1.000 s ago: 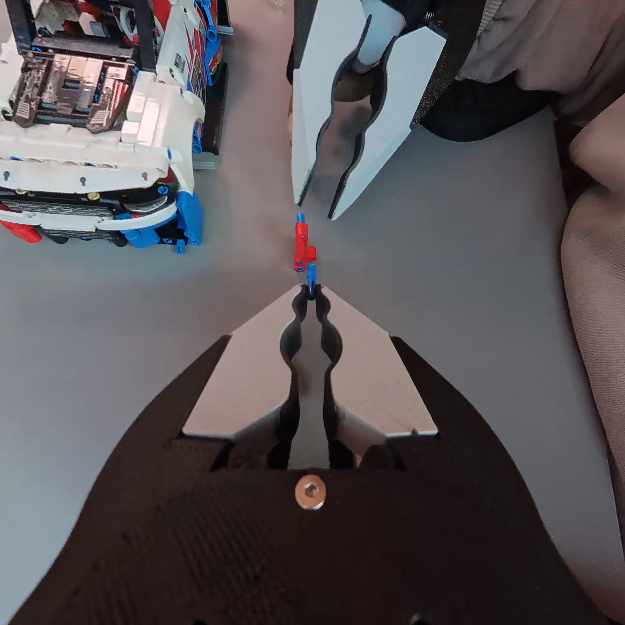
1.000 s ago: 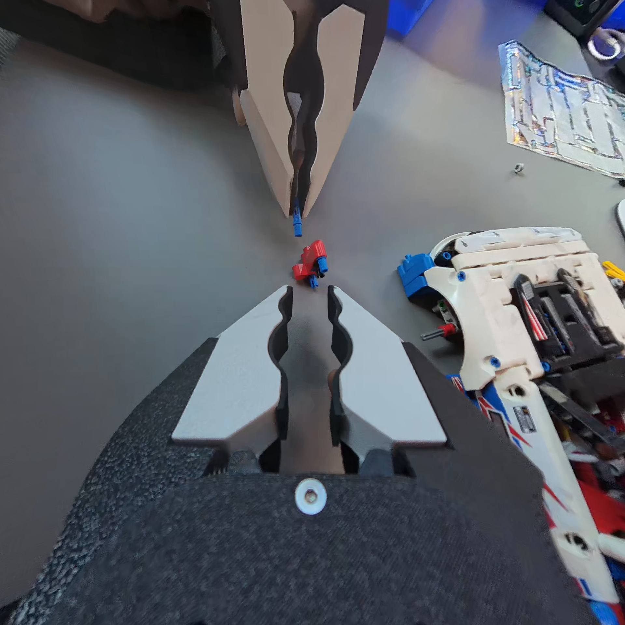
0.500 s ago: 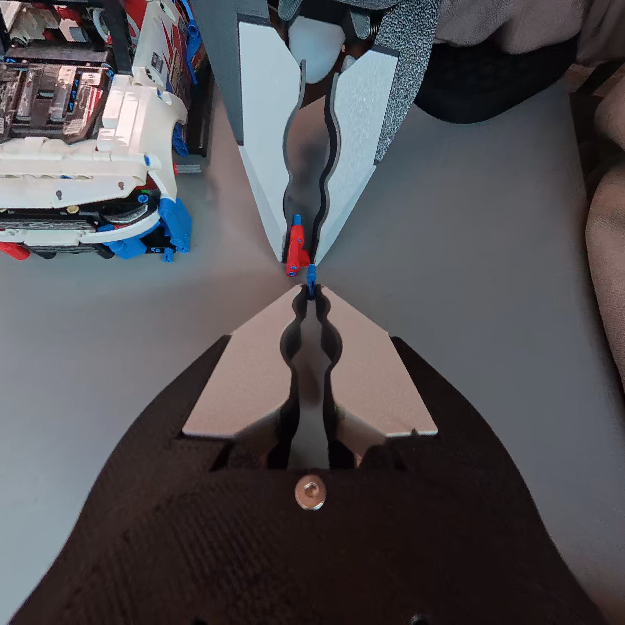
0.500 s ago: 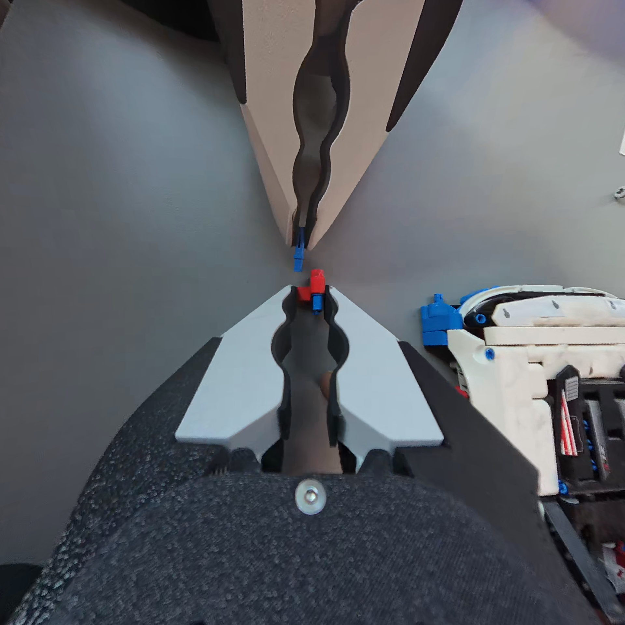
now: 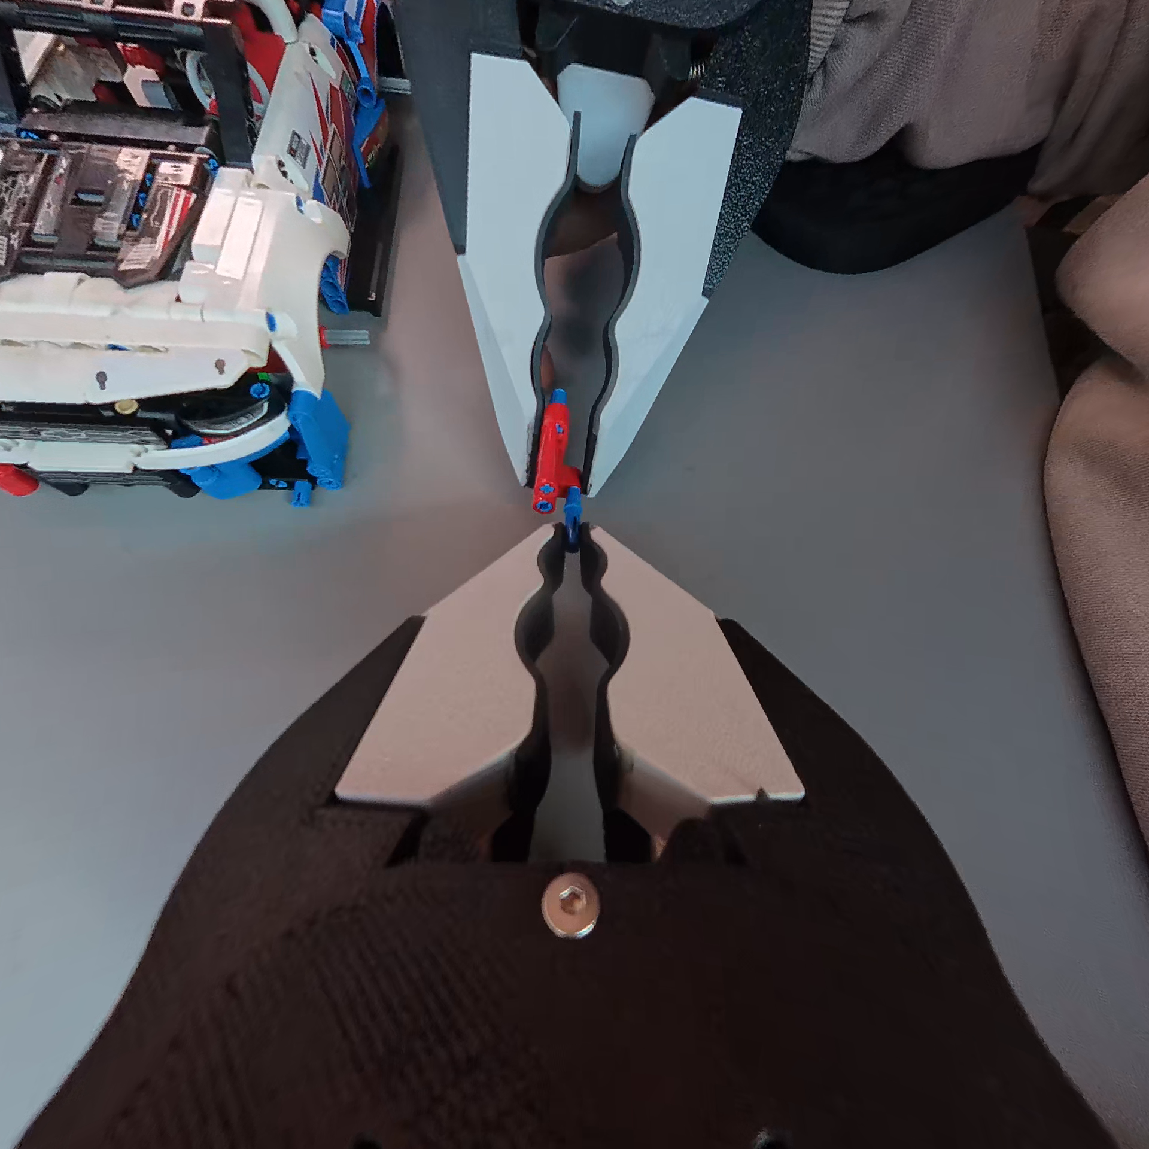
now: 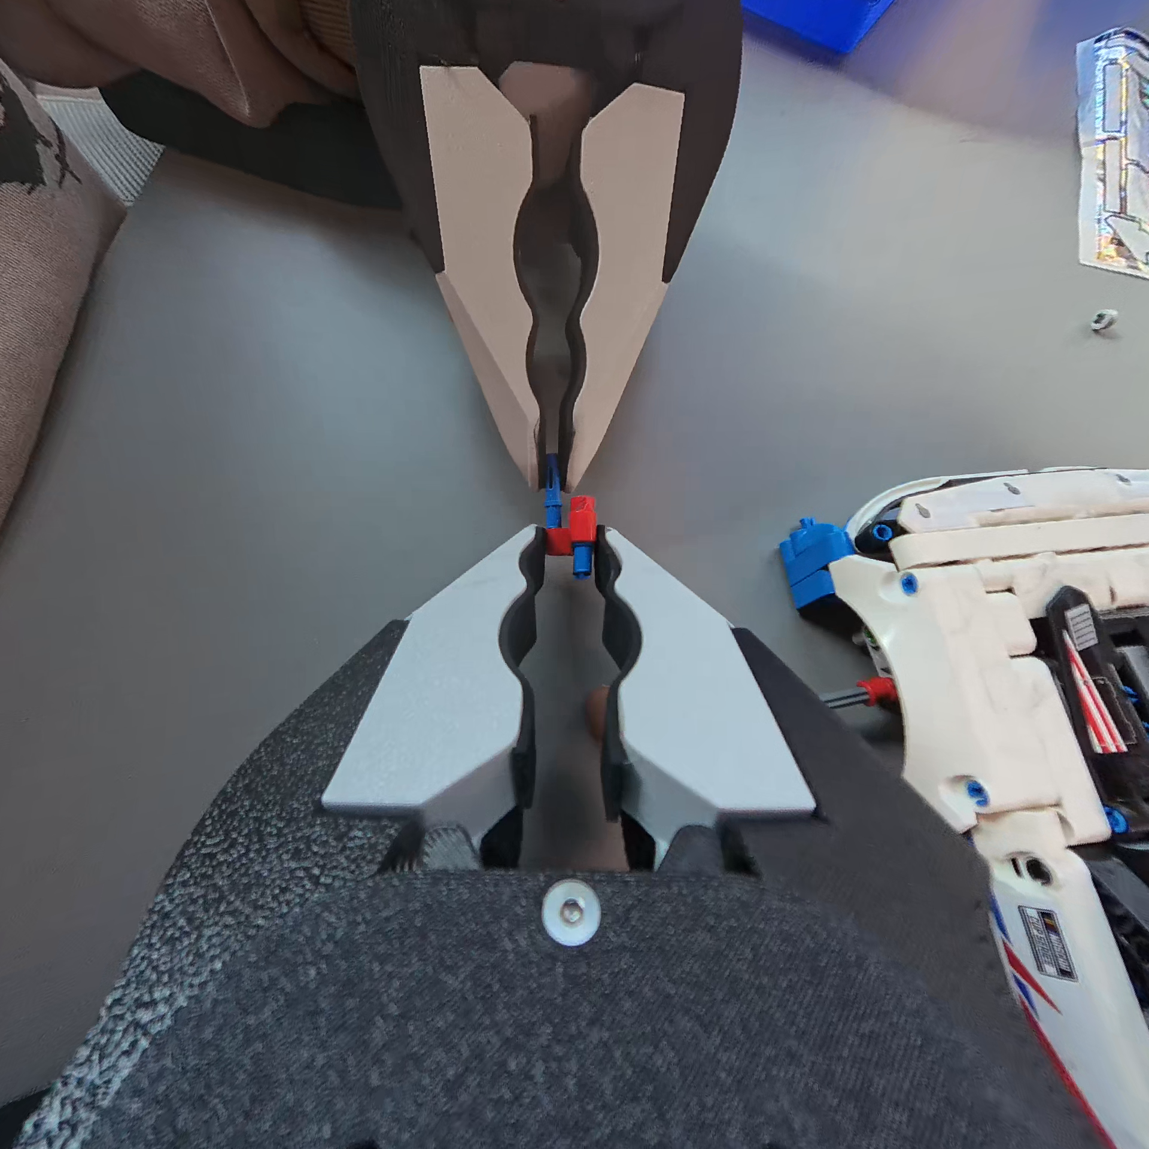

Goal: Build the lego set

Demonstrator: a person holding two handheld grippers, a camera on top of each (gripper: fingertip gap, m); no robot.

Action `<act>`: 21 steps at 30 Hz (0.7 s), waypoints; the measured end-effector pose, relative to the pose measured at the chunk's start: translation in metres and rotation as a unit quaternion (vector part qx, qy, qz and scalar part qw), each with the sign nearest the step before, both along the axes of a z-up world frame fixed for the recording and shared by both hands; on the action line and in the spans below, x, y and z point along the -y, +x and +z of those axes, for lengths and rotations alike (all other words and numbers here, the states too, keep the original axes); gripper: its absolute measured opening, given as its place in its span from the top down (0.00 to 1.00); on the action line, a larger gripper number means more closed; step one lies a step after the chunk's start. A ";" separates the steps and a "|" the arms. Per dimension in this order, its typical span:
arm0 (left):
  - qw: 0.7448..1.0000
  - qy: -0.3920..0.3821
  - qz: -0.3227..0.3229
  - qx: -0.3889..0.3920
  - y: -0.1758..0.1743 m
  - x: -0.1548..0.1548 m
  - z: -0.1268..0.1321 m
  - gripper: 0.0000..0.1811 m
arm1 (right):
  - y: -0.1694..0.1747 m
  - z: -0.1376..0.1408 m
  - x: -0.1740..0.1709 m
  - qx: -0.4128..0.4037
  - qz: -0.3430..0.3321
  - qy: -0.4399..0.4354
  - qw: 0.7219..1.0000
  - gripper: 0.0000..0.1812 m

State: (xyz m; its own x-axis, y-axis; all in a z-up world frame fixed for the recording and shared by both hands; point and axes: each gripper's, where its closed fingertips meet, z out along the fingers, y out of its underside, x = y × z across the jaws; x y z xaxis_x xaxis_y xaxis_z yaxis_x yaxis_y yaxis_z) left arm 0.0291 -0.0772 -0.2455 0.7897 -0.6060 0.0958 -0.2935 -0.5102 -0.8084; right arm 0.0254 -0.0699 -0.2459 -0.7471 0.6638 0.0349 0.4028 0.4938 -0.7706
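My left gripper (image 5: 572,531) is shut on a small blue pin (image 5: 572,511) and holds it tip-first against a red connector (image 5: 552,454). My right gripper (image 6: 569,539) is shut on that red connector (image 6: 581,519), which has another blue pin (image 6: 581,559) sticking out of it. The two grippers face each other tip to tip just above the grey table. In the right wrist view the left gripper (image 6: 553,482) holds its blue pin (image 6: 551,500) beside the connector's left arm. The white, blue and red lego car (image 5: 186,311) stands to the side; it also shows in the right wrist view (image 6: 995,622).
A silvery sticker sheet (image 6: 1113,155), a small nut (image 6: 1103,319) and a blue bin (image 6: 827,25) lie at the far right of the table. A person's beige sleeve (image 5: 1094,497) borders the table's edge. The lego car is close to the grippers. The grippers are tip to tip, or close to it. Left tips and right tips are each some 25 cm from the small nut (image 6: 1103,319).
My right gripper has moved onto the red connector and closed on it. My left gripper, still holding the blue pin, has come tip to tip with it.
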 end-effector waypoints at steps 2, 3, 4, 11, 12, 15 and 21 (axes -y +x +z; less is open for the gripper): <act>1.000 0.001 0.002 0.007 -0.001 -0.001 0.001 0.99 | 0.000 0.001 0.000 -0.001 -0.001 -0.009 1.000 0.93; 1.000 0.002 0.004 0.011 -0.001 -0.001 0.002 0.99 | 0.000 0.001 0.000 -0.003 -0.001 -0.011 1.000 0.93; 1.000 0.005 0.005 0.014 -0.001 -0.002 0.003 0.99 | 0.000 0.001 0.000 -0.004 0.000 -0.013 1.000 0.93; 1.000 0.006 0.002 0.026 -0.001 -0.001 0.006 0.99 | -0.001 0.005 -0.001 -0.012 -0.006 -0.037 0.999 0.93; 1.000 0.004 0.002 0.024 -0.001 -0.001 0.005 0.99 | -0.001 0.005 -0.001 -0.012 -0.006 -0.039 0.999 0.93; 1.000 -0.001 0.003 0.018 -0.001 -0.001 0.003 0.99 | -0.001 0.004 0.000 -0.014 -0.003 -0.034 0.999 0.93; 1.000 -0.008 0.013 0.004 -0.001 -0.002 -0.001 0.99 | -0.002 0.001 -0.001 -0.016 -0.007 -0.001 1.000 0.93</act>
State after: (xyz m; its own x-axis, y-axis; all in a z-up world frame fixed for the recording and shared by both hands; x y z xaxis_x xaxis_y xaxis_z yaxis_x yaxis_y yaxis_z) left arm 0.0278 -0.0754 -0.2462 0.8041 -0.5838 0.1124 -0.2731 -0.5306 -0.8024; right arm 0.0237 -0.0686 -0.2451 -0.7368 0.6736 0.0583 0.3837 0.4877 -0.7842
